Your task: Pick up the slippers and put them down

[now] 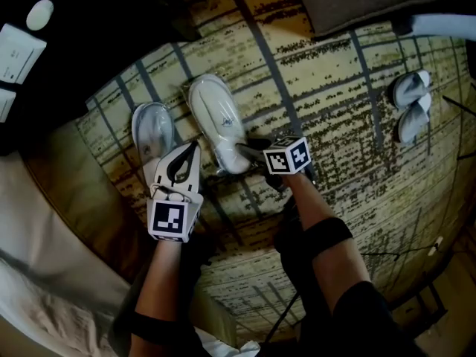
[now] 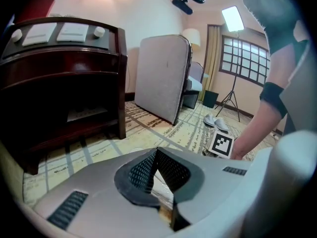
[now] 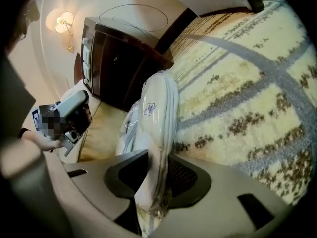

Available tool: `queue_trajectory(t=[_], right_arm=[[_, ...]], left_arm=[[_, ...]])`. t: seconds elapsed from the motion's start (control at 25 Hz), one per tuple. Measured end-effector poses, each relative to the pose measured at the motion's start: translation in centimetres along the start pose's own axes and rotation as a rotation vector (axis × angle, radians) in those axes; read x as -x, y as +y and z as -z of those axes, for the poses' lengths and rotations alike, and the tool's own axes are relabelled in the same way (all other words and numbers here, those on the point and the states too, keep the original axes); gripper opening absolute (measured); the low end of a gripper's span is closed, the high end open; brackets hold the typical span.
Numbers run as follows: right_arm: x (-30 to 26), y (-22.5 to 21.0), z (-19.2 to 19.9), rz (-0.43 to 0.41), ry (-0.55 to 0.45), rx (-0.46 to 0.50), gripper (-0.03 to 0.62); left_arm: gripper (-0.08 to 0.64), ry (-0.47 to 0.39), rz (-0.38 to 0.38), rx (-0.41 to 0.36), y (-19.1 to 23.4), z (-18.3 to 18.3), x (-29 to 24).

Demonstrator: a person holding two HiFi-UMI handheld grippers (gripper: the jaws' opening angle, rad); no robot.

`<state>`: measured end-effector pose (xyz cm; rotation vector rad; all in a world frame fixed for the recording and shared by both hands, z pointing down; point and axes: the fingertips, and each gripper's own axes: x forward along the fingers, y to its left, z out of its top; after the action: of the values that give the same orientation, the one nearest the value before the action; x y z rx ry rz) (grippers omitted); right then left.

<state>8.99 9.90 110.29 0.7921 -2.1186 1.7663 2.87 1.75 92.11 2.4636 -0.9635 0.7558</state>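
Observation:
Two white slippers in clear wrap lie on the patterned carpet. My left gripper (image 1: 186, 155) points at the heel of the left slipper (image 1: 151, 134). Its pads meet, and a bit of the white wrapped slipper (image 2: 161, 195) shows pinched between them at the left gripper (image 2: 157, 175). My right gripper (image 1: 249, 151) reaches the heel of the right slipper (image 1: 217, 121). In the right gripper view this slipper (image 3: 159, 108) stands on edge between the pads of the right gripper (image 3: 157, 175), which press on it. The other slipper (image 3: 126, 133) lies just behind.
A dark wooden nightstand (image 2: 64, 78) stands close on the left, with a bed edge (image 1: 44, 222) beside it. A second pair of slippers (image 1: 411, 106) lies on the carpet at the far right. A grey upright panel (image 2: 163, 76) and a tripod (image 2: 230, 100) stand farther off.

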Motion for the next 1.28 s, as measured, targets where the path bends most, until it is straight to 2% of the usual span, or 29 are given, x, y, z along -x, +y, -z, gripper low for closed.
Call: queue_trajectory(t=[0.28, 0.52, 0.64, 0.72, 0.96, 1.12, 1.28], right_arm=[[0.7, 1.2, -0.5, -0.075, -0.056, -0.014, 0.114], [1.4, 2.6, -1.3, -0.091, -0.054, 0.038, 0.112], [1.9, 4.4, -2.2, -0.107, -0.047, 0.073, 0.112], [2.1, 5.6, -2.9, -0.108, -0.043, 0.092, 0.112], [1.7, 9.7, -6.9, -0.112, -0.023, 0.175, 0.112], [0.3, 11.8, -10.4, -0.105, -0.035, 0.215, 0.112], [-1.8, 13.4, -14.5, -0.087, -0.061, 0.249, 0.112]], left_arm=[[0.000, 0.013, -0.031, 0.017, 1.4, 1.2, 0.8], [0.000, 0.005, -0.060, 0.028, 2.2, 1.4, 1.2], [0.000, -0.002, -0.055, -0.004, 2.6, 1.5, 1.7], [0.000, -0.007, -0.069, 0.011, 3.0, 1.0, 2.1], [0.000, -0.048, -0.130, 0.065, 5.4, -1.7, 3.6], [0.000, -0.069, -0.139, 0.013, 7.5, -2.8, 4.2], [0.000, -0.097, -0.178, 0.036, 10.1, -4.5, 4.7]])
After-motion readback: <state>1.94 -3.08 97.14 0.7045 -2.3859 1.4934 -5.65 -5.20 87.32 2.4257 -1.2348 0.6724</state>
